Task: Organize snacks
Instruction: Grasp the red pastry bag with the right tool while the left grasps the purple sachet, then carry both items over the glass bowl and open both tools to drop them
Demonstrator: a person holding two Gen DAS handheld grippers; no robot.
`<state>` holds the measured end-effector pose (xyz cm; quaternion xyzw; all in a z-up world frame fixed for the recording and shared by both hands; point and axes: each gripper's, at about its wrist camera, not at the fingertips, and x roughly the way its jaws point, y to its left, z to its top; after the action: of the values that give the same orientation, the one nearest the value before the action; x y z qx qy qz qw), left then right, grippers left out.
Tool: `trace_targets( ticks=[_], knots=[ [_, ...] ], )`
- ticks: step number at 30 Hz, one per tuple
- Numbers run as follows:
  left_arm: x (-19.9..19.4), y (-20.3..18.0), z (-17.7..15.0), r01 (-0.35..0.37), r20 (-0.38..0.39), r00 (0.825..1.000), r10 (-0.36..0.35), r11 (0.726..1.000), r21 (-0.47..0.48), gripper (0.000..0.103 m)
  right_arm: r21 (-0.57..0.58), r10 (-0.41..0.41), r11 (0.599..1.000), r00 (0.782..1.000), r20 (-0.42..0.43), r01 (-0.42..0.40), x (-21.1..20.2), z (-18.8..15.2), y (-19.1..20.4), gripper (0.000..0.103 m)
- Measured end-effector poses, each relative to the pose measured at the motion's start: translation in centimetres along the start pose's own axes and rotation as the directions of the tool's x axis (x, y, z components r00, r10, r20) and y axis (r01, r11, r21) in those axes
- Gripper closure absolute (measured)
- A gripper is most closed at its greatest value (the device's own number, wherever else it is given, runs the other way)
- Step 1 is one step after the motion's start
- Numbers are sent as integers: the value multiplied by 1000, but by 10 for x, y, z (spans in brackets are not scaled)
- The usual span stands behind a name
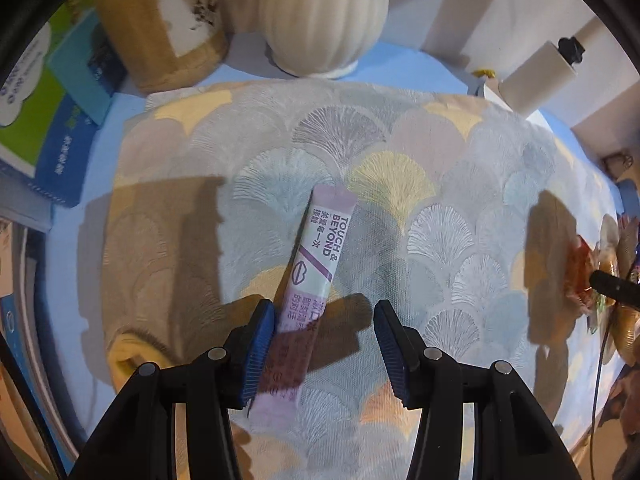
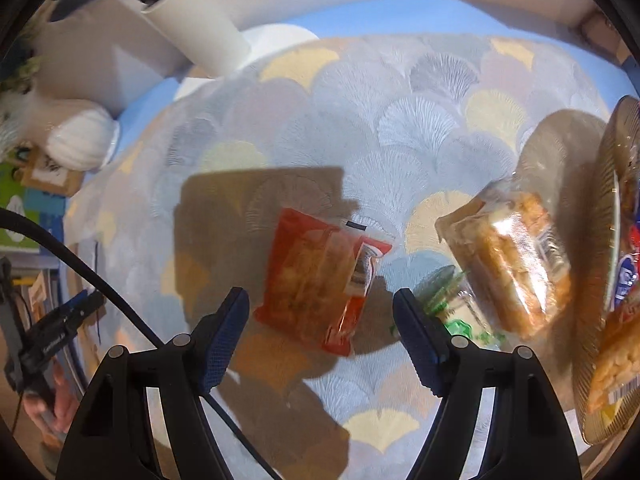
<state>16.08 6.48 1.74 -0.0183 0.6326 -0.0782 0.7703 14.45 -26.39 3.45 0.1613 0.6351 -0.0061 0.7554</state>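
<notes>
Left hand-held gripper (image 1: 324,320) gapes wide around purple sachet (image 1: 310,280); right hand-held gripper (image 2: 320,312) spread over red packet (image 2: 320,280), holding nothing.

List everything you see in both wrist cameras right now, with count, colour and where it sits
stick sachet: 1, lilac, on cloth between open left jaws
red snack packet: 1, red-orange, on cloth ahead of right gripper
clear snack pack: 1, tan contents, right of red packet
green-print wrapper: 1, clear and green, behind right finger
plate: 1, amber glass, far right, holding snacks
placemat: 1, fan-patterned pastel, on blue table
vase: 1, white ribbed, back edge
brown jar: 1, left of vase
books: a few, green and blue, left
left gripper: open
right gripper: open
</notes>
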Motion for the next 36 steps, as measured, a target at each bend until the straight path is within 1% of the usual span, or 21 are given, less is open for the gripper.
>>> trace_targets(
  ticks=[4,6,8,9,10,11,12,14,17,19,22,27,30,33,35,36],
  knots=[
    [0,-4,-2,-18,24,1000,17,1000,17,55,9,-18,1000,1000,-21,18,10,6,-1,29],
    [1,-6,-3,-45,35,998,45,999,24,55,11,-21,1000,999,-35,22,16,7,-2,29],
    [1,-12,-3,-80,42,996,78,996,44,57,0,-38,999,999,-29,38,17,7,0,31],
    [1,-15,-4,-90,46,995,87,994,56,60,-17,-59,998,998,-24,58,17,6,3,32],
    [1,-16,-4,-90,50,995,87,994,60,70,-32,-75,997,997,-19,75,18,6,7,35],
    [1,-17,-4,-81,52,996,78,995,59,78,-48,-87,995,996,-11,87,18,5,9,43],
    [0,-16,-4,-60,51,997,57,997,56,85,-69,-97,993,995,0,97,18,4,13,47],
    [-1,-16,-2,-36,47,998,34,998,48,85,-121,-113,986,993,25,115,16,1,20,54],
    [-2,-15,-3,4,39,999,-5,999,38,85,-172,-107,979,993,38,112,12,-6,27,56],
    [-4,-19,-4,41,37,998,-42,999,27,85,-172,-77,982,997,28,81,9,-12,25,56],
    [-13,-25,-8,72,44,996,-73,997,22,85,-153,0,988,1000,6,1,3,-25,21,56],
    [-35,-45,-17,82,78,993,-86,995,55,85,-126,119,985,993,1,-118,-21,-40,9,56],
    [-52,-63,-19,88,109,989,-98,992,93,85,-107,195,976,981,21,-192,-42,-48,-5,56],
    [-68,-83,-20,101,133,984,-118,987,126,85,-93,249,965,967,48,-243,-59,-50,-12,56],
    [-80,-98,-22,118,142,980,-140,981,152,85,-80,290,955,955,54,-286,-70,-52,-15,56],
    [-86,-109,-23,121,148,978,-147,977,173,85,-65,330,943,943,43,-327,-75,-52,-19,56]
  ],
)
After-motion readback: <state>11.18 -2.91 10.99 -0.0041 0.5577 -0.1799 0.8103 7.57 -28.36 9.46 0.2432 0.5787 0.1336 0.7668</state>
